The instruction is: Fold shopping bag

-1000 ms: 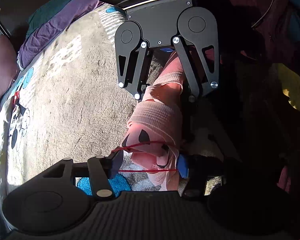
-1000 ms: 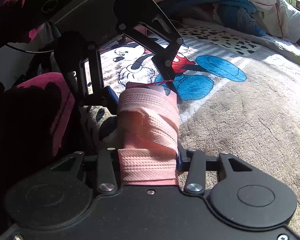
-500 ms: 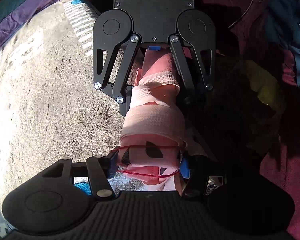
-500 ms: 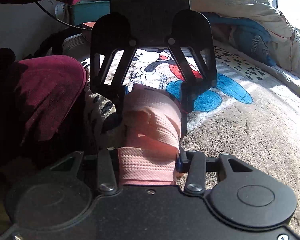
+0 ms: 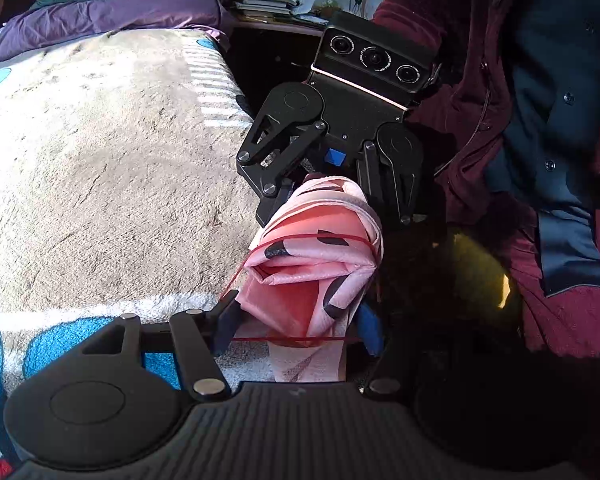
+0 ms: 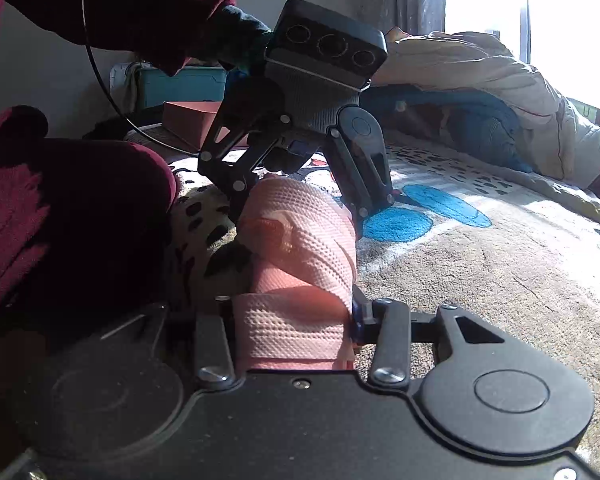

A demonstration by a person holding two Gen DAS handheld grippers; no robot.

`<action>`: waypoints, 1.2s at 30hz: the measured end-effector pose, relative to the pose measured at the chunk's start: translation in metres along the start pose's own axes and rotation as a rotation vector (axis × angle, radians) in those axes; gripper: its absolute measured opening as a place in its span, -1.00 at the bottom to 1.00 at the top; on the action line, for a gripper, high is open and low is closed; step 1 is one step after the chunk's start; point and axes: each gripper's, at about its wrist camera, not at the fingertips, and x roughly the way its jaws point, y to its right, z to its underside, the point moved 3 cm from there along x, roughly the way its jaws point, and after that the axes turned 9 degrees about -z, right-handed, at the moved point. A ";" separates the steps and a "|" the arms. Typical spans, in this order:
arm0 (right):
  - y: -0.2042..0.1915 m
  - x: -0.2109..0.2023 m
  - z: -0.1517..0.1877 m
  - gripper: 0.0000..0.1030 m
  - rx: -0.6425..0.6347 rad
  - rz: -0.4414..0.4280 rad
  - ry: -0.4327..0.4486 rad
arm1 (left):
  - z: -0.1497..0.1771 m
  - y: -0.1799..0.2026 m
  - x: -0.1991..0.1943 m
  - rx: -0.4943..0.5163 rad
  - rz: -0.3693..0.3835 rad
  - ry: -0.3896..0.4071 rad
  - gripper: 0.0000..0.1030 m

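The pink shopping bag (image 5: 316, 272) with black marks is rolled into a thick bundle, held in the air between both grippers above the bed's edge. A red rubber band (image 5: 316, 238) is stretched around the roll and around my left gripper's fingers. My left gripper (image 5: 300, 326) has one end of the roll between its fingers. My right gripper (image 6: 296, 320) is shut on the other end, the pink webbing (image 6: 300, 240). Each gripper shows in the other's view, the right one in the left wrist view (image 5: 332, 204), the left one in the right wrist view (image 6: 296, 208).
A tan fleece blanket (image 5: 100, 168) with blue cartoon patches covers the bed. Purple pillows (image 5: 100, 12) lie at its head. Piled bedding (image 6: 480, 92) lies by the window. The person's maroon sleeve (image 6: 60, 216) and dark clothing (image 5: 540, 160) are close by.
Both grippers have turned and lifted with the roll. The red band now sits further along the roll, stretched wider over it. Both grips on the bag are unchanged.
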 end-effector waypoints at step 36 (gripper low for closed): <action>0.052 -0.004 0.019 -0.23 0.624 -0.161 0.282 | -0.008 -0.029 -0.001 -0.545 0.045 0.168 0.33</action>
